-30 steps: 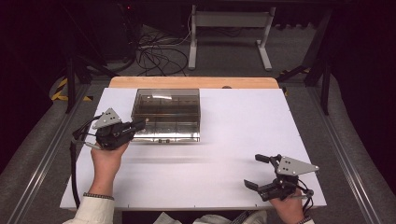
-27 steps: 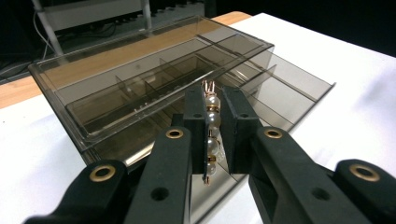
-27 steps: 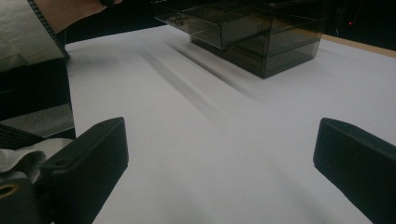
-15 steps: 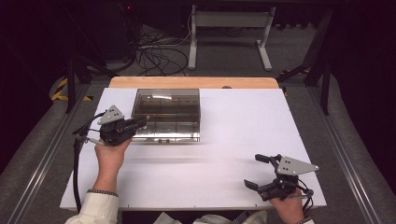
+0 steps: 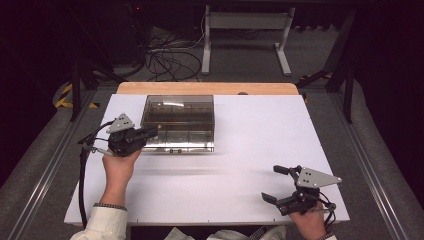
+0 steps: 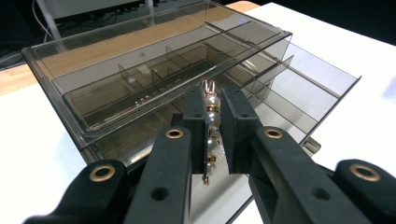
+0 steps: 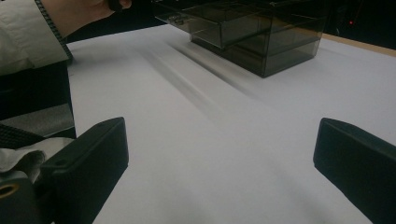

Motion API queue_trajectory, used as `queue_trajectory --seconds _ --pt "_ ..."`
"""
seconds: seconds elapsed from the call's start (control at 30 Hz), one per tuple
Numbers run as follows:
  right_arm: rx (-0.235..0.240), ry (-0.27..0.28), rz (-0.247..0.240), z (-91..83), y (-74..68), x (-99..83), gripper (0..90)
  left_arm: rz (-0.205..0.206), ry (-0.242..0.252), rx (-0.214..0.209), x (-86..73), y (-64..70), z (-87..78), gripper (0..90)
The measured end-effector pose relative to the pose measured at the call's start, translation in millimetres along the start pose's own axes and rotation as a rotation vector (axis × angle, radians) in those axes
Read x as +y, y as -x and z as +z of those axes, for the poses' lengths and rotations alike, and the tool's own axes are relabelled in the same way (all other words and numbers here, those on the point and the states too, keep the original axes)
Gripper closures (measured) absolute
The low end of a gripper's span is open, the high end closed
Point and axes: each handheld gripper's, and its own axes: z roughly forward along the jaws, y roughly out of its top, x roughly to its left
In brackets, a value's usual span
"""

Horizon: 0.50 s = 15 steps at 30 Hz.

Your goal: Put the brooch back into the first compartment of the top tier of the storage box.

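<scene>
Left gripper (image 6: 214, 128): pinched tight on a pearl pin (image 6: 212, 122), held just over the open drawer (image 6: 299, 88).
Box (image 5: 179, 122): smoky clear plastic, on the far left part of the white table (image 5: 250, 165), drawer pulled out toward the person.
Right gripper (image 5: 280, 184): wide open, holding nothing, near the table's front right corner, well apart from the box.

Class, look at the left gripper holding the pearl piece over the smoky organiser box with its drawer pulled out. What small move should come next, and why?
Probably ease the left gripper forward and down over a drawer compartment. Its jaws are shut on the pearl piece, and the organiser box has its divided drawer pulled open just ahead. The right gripper rests open on the table, far off.
</scene>
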Motion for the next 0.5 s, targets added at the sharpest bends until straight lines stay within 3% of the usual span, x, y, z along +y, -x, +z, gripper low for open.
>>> queue_trajectory --seconds 0.33,0.5 --pt "0.000 0.000 0.000 -0.1 -0.3 0.0 4.0 0.005 -0.042 -0.007 -1.5 -3.1 0.9 81.7" --pt "0.002 -0.003 0.001 0.5 -0.4 0.0 4.1 -0.011 -0.076 -0.012 -2.3 -5.0 1.2 81.6"
